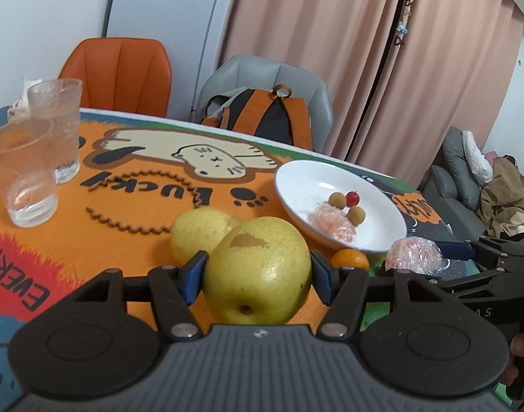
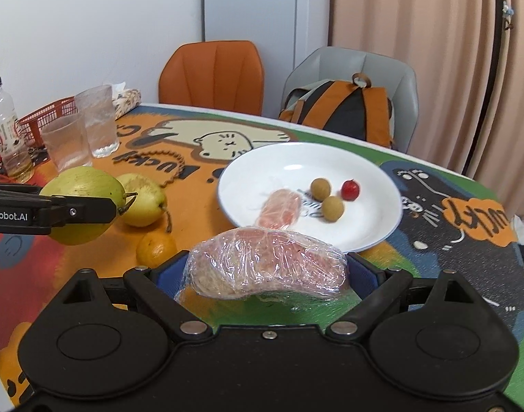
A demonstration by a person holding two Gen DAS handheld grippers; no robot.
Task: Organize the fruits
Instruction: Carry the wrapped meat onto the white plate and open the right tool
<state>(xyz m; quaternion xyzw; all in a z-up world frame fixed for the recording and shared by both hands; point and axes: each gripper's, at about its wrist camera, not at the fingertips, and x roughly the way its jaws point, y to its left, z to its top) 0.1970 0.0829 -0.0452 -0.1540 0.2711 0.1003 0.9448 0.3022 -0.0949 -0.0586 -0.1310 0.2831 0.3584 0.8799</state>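
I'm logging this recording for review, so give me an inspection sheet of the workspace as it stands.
Surface: table under a cartoon-print mat.
Job's things: white plate holds two brown longans, a red fruit and a wrapped piece; second pear and orange lie on the mat.
Clutter: two glasses, bottle, red basket.
Grippers: left gripper shut on a pear; right gripper shut on a wrapped fruit.
Cables: thin wires, possibly, at the far left edge; unclear.
Surroundings: orange chair, grey chair with backpack, curtain.
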